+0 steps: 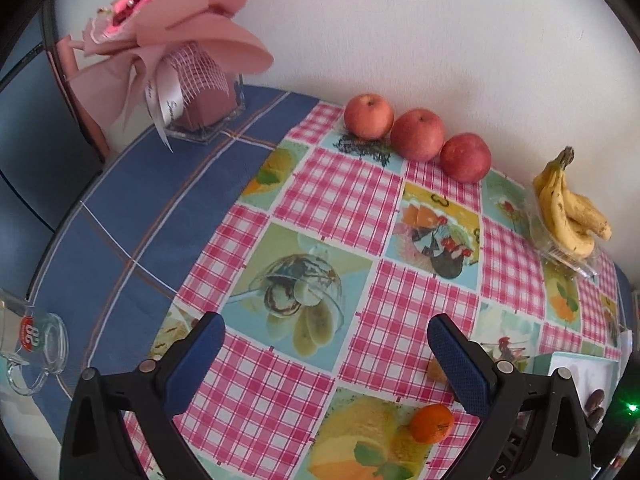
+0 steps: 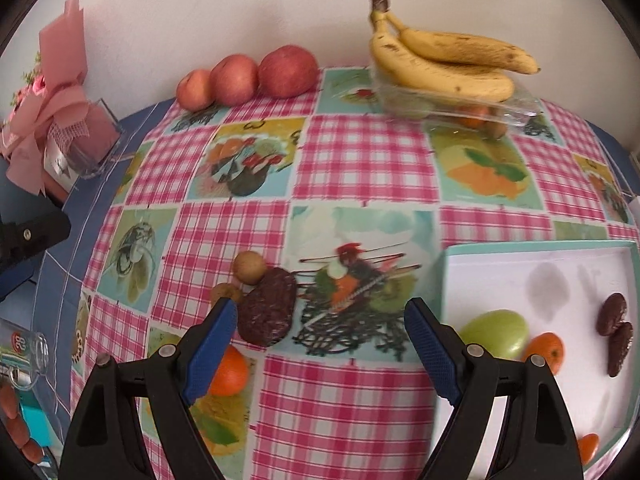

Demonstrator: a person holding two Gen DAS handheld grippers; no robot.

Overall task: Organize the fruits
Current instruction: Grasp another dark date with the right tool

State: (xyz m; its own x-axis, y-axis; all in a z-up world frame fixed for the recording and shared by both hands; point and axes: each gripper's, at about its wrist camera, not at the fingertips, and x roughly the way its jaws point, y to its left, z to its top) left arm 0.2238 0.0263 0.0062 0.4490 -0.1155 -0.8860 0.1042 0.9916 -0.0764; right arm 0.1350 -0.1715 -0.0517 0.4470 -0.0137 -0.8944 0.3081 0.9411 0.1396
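Three red apples (image 1: 417, 134) line the wall, also in the right wrist view (image 2: 287, 71). Bananas (image 2: 444, 62) rest on a clear plastic container (image 2: 516, 110); they show in the left view too (image 1: 568, 210). A white tray (image 2: 520, 272) holds a green fruit (image 2: 496, 332), a tangerine (image 2: 546, 350) and dark dates (image 2: 614, 320). A dark purple fruit (image 2: 268, 310), two small brown fruits (image 2: 249, 267) and a tangerine (image 2: 230, 372) lie on the cloth. My right gripper (image 2: 320, 344) is open and empty above them. My left gripper (image 1: 324, 360) is open, empty, near a tangerine (image 1: 432, 422).
A pink bouquet in a clear vase (image 1: 188, 76) stands at the back left on the blue cloth. A glass mug (image 1: 36, 344) lies at the left edge. The wall runs close behind the fruit. The tray's corner shows in the left view (image 1: 576, 364).
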